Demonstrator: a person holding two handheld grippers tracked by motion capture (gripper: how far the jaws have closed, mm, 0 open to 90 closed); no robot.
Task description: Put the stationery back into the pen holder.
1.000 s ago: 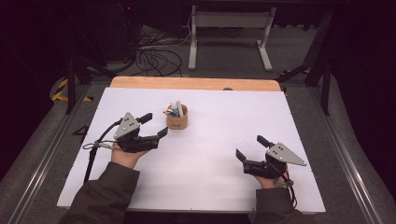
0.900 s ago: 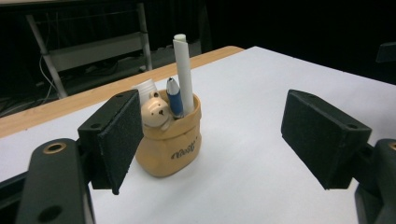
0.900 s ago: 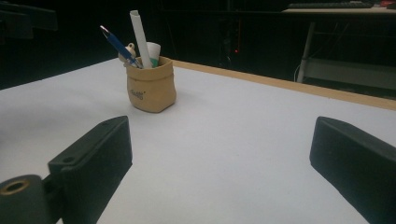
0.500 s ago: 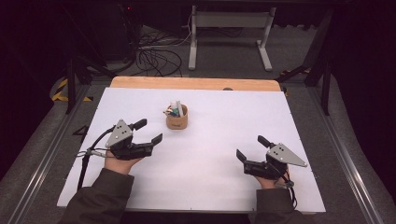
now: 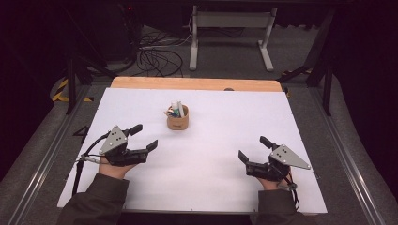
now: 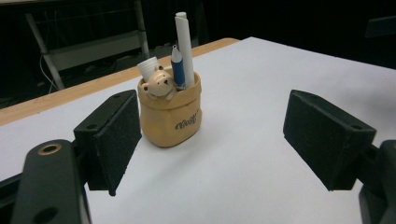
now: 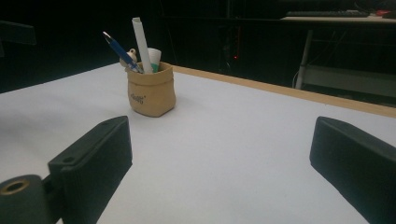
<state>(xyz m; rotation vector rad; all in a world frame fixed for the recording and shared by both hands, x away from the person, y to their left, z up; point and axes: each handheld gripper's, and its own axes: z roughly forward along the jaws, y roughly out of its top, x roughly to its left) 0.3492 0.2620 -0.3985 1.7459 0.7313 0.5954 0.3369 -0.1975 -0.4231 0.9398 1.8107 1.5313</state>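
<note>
A small tan pen holder (image 5: 178, 119) stands on the white table sheet (image 5: 211, 154), a little behind the middle. It holds a blue pen (image 6: 177, 70), a white rolled tube (image 6: 186, 46) and a small bear figure (image 6: 159, 86). My left gripper (image 5: 144, 137) rests at the front left, well short of the holder, jaws open and empty. At the front right my right gripper (image 5: 253, 149) lies open too, with nothing between its jaws. In the right gripper view the holder (image 7: 152, 91) stands far off to the left.
A wooden strip (image 5: 197, 83) runs along the table's far edge. Beyond it are a grey metal stand (image 5: 230, 35) and loose cables (image 5: 159, 56) on the floor. Metal rails (image 5: 42, 154) flank the table on both sides.
My left gripper has drawn back from the pen holder toward the front left of the table, jaws staying wide. The right gripper has kept still.
</note>
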